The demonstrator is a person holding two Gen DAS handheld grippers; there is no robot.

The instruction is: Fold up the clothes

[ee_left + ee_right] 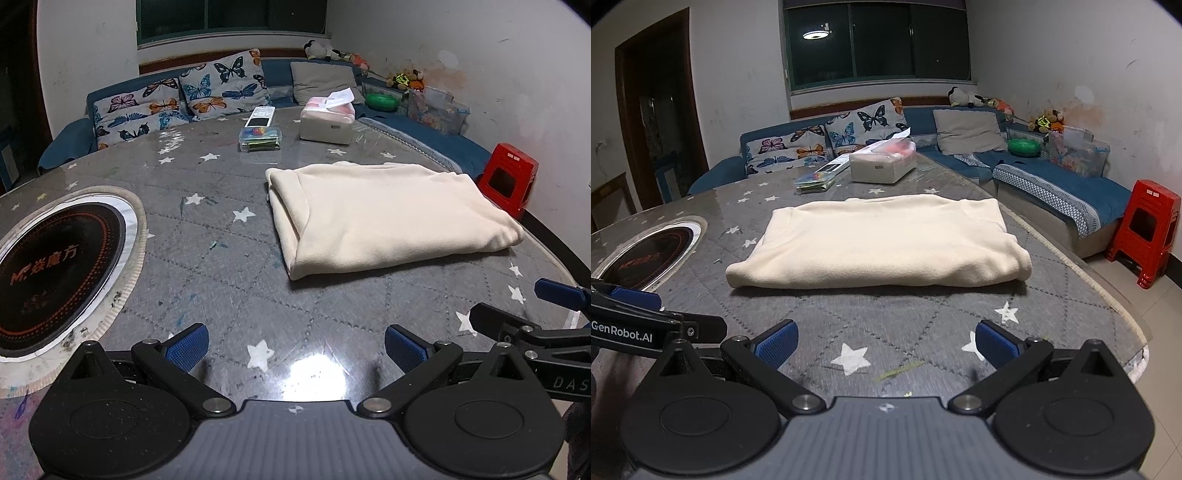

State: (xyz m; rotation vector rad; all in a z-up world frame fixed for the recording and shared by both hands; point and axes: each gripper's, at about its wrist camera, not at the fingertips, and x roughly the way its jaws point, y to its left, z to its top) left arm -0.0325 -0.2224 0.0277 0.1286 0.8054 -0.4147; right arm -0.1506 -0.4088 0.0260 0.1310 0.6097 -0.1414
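So the cream garment (882, 243) is already down to a thick rectangle, lying flat on the worktop (886, 332), at about 12 o'clock from the right tongs (886, 345) and more like 1 o'clock from the left tongs (295, 349). Both sets of tongs are spread wide and holding nothing, hovering just above the near edge of the worktop, well short of the cloth.

My guess is it's either done or there's one more fold to go (hard to say which from here). If another fold is wanted, I'd go for the two near corners: right tongs to the bulgy corner at 1 o'clock, left tongs to the corner at 11 o'clock in the right view. Pinch through all the layers, not just the top one, or the stack will peel apart when lifted. Lift both sides together, carry them over level, and set the edge down square with the far edge.

Watch the tissue box (882, 166) and the cooktop ring (55, 273); both are clear of the cloth for now.
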